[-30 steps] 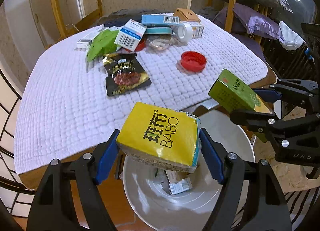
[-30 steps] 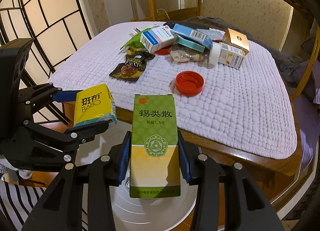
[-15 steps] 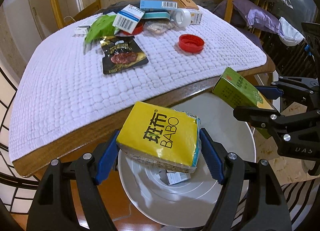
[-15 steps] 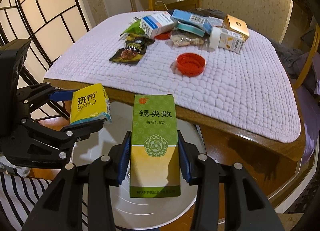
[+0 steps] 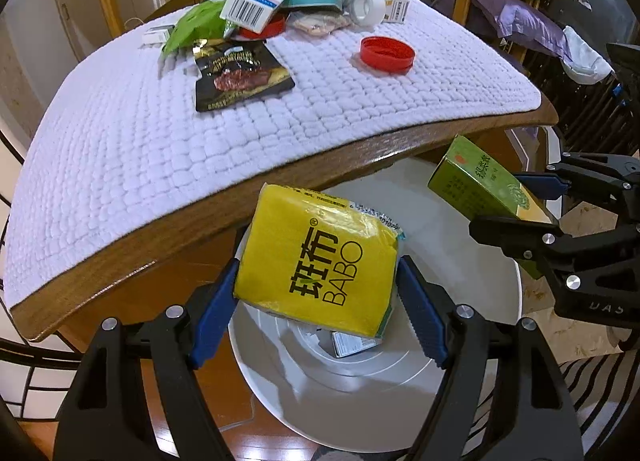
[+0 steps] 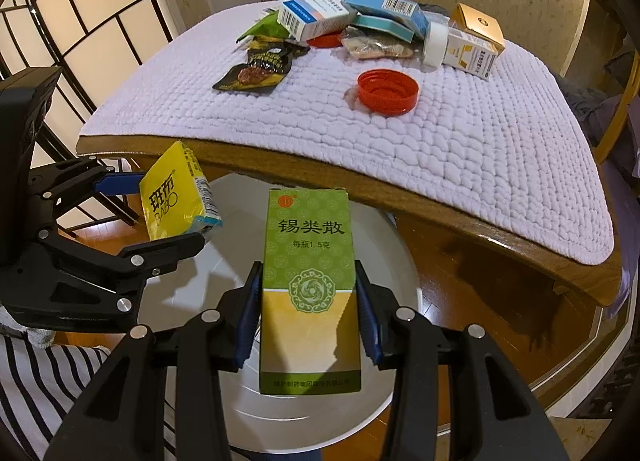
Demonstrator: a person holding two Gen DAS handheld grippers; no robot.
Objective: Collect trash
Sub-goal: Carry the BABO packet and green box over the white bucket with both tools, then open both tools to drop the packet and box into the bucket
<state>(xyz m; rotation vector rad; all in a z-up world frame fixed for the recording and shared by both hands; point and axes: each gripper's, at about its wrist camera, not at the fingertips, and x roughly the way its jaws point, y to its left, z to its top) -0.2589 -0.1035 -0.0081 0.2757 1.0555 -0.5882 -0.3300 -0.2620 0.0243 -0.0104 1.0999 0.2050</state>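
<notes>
"BABO" on yellow packet; "锡类散" on green box

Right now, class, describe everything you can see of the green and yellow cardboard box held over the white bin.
The green and yellow cardboard box is a tall, slim carton, green on its upper part with dark Chinese characters and a round emblem, yellow lower down, with a green strip at the bottom. It looks closed and undented. The right hand-held gripper clamps its two long sides with blue pads. It is held in the air above the round white plastic bin, just below the wooden table's edge, touching nothing else.
</notes>
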